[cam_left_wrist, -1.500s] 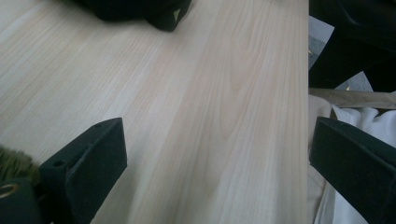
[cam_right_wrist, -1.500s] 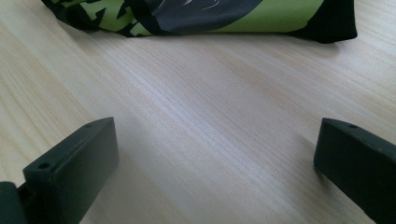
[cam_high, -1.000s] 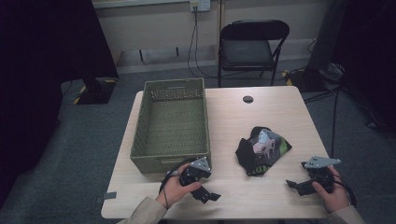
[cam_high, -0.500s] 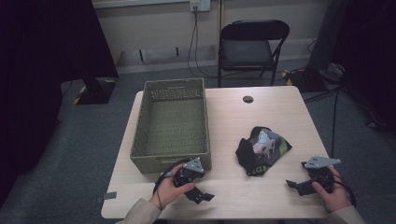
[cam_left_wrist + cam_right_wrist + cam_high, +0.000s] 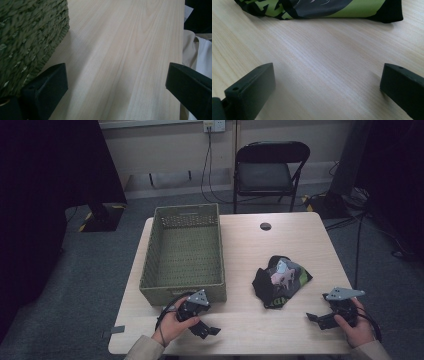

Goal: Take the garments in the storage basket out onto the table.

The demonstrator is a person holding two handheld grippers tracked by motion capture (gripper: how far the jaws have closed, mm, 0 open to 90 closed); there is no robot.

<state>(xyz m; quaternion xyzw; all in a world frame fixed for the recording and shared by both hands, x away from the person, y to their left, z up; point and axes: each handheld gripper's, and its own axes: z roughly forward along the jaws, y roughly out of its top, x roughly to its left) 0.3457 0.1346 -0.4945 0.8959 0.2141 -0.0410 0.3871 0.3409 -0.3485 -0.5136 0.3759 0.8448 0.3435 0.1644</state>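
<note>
Crumpled garment (image 5: 280, 280) between left tongs (image 5: 205, 331) and right tongs (image 5: 316, 318), nearer the right; both sets apart, empty.

We see a crumpled black-and-green fabric bundle (image 5: 281, 281) lying on the table's right half. An empty olive woven rectangular basket (image 5: 183, 255) stands well apart, left.

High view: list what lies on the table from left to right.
Green woven basket → left gripper → crumpled black-and-green cloth → right gripper.
</note>
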